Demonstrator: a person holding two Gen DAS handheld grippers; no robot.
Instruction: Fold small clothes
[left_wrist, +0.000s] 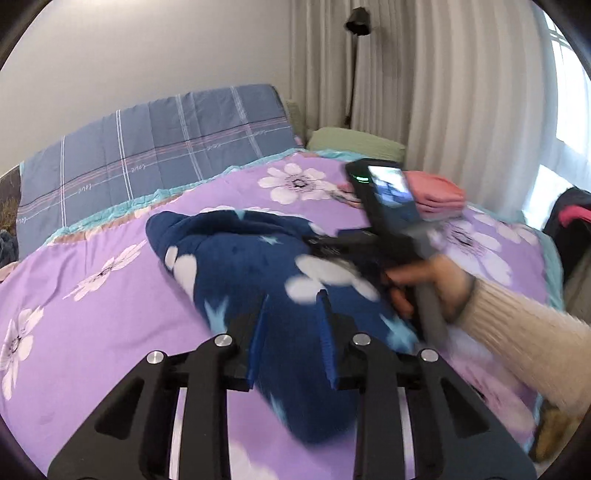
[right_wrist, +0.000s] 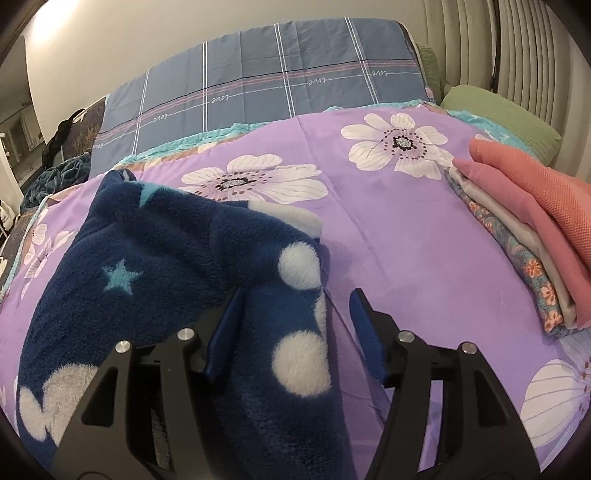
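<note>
A navy fleece garment (left_wrist: 229, 258) with white dots and pale blue stars lies crumpled on the purple flowered bedcover (left_wrist: 92, 325). My left gripper (left_wrist: 291, 317) is shut on a raised fold of it, with fleece filling the gap between the blue pads. In the right wrist view the same garment (right_wrist: 166, 258) runs under and between my right gripper's (right_wrist: 295, 317) fingers. Those jaws stand open: the left pad rests against the fleece and the right pad is clear of it. The left wrist view also shows a hand and cream sleeve (left_wrist: 517, 332) holding the right gripper's body.
A stack of folded clothes (right_wrist: 535, 229), pink on top, sits at the right of the bed. A blue plaid quilt (right_wrist: 277, 74) and a green pillow (right_wrist: 498, 110) lie at the head. Curtains (left_wrist: 443, 92) and a floor lamp (left_wrist: 356, 22) stand behind.
</note>
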